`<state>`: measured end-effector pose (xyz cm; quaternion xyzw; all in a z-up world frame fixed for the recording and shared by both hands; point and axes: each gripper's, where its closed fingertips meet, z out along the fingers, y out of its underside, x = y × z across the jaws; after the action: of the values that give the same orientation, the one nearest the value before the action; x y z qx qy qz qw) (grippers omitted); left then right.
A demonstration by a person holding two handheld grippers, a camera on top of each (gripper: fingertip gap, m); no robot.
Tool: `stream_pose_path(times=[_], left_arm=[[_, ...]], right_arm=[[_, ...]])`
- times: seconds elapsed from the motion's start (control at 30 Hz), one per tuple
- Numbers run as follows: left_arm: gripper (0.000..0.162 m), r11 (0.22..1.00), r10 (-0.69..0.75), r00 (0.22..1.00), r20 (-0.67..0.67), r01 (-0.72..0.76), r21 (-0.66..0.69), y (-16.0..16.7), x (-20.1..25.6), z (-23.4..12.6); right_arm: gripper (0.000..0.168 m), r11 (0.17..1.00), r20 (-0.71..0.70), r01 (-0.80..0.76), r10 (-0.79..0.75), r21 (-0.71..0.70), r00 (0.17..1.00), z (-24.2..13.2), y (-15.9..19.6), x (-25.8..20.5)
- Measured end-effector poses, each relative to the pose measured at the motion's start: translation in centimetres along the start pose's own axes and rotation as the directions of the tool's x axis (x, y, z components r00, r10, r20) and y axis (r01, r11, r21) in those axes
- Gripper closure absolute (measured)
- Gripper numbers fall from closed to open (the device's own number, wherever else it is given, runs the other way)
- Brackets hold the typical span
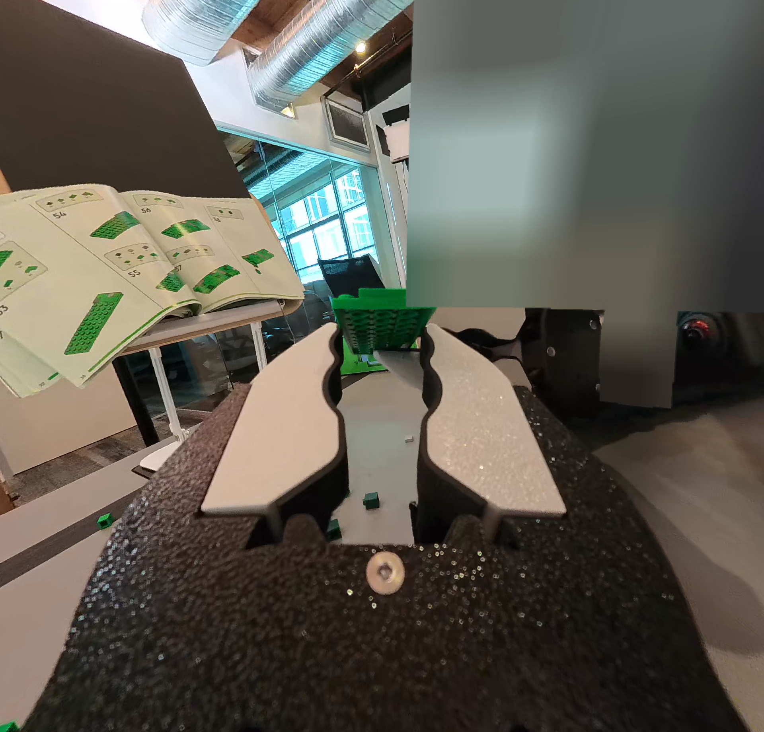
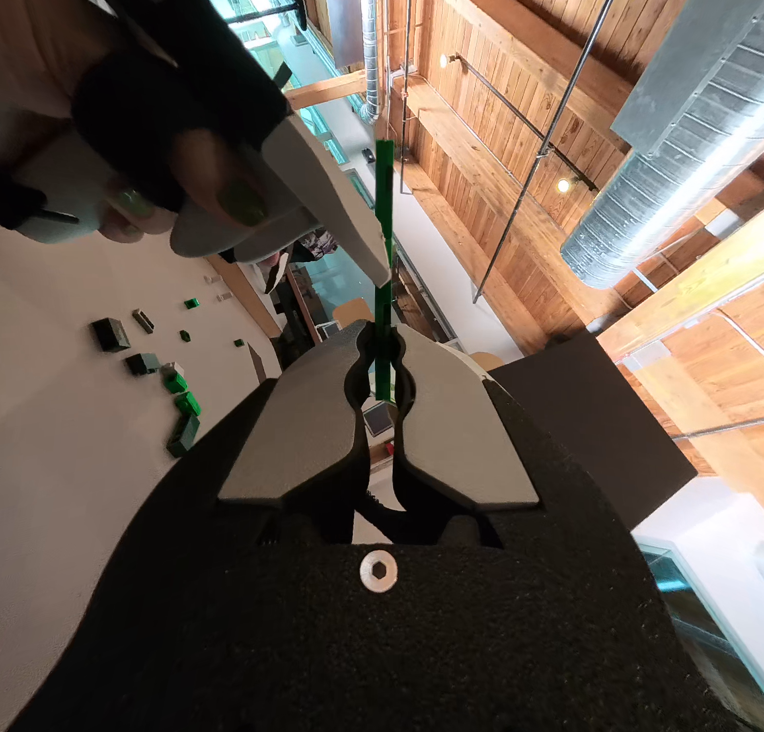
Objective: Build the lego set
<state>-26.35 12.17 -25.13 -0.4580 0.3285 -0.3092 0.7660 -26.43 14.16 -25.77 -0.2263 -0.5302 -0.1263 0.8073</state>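
Green lego plate clamped edge-on in right hand-held gripper; left hand-held gripper spread wide

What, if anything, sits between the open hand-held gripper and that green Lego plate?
Nothing visible: the left hand-held gripper reaches the green Lego plate unobstructed, while the right hand-held gripper clamps its lower edge.

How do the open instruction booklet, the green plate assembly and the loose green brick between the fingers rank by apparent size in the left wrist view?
1. Instruction booklet, largest.
2. Green plate assembly.
3. Loose green brick, smallest.
The brick lies nearer the camera yet looks smallest, so that ranking seems safe.
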Motion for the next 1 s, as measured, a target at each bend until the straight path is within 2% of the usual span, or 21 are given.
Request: stream_pose_path(times=[0.03,0.07,0.13,0.2,0.23,0.3,0.43,1.0], left_arm=[[0.127,1.000,-0.004,1.000,0.002,0.004,-0.009,0.2,0.0,0.1],[0.126,0.999,-0.014,1.000,0.004,0.014,-0.029,0.5,-0.1,0.2],[0.114,0.995,-0.029,0.999,0.020,0.031,-0.099,1.5,-0.3,0.5],[0.103,0.985,0.001,1.000,0.029,0.004,-0.173,2.4,-0.3,0.7],[0.103,0.981,0.018,1.000,0.019,-0.014,-0.193,2.6,0.0,0.8],[0.106,0.981,0.039,0.999,-0.003,-0.039,-0.190,2.6,0.5,1.0],[0.124,0.986,0.025,0.999,-0.029,-0.030,-0.161,2.3,0.8,0.9],[0.122,0.994,-0.026,0.998,-0.054,0.019,-0.111,1.9,1.1,1.0]], right_arm=[[0.162,1.000,-0.002,0.011,-0.011,-0.005,1.000,0.0,0.2,0.1],[0.162,1.000,-0.008,0.027,-0.027,-0.007,1.000,-0.1,0.4,0.2],[0.162,0.999,0.006,0.051,-0.051,0.006,0.999,-0.2,0.5,0.1],[0.162,0.997,0.041,0.073,-0.074,0.023,0.996,-0.4,0.5,-0.5],[0.162,0.996,0.055,0.081,-0.083,0.036,0.995,-0.6,0.5,-0.9],[0.162,0.995,0.061,0.089,-0.092,0.043,0.994,-0.6,0.4,-1.1],[0.162,0.996,0.064,0.064,-0.068,0.059,0.996,-0.7,0.1,-1.1],[0.162,0.995,0.061,0.074,-0.079,0.073,0.995,-0.9,-0.2,-1.2]])
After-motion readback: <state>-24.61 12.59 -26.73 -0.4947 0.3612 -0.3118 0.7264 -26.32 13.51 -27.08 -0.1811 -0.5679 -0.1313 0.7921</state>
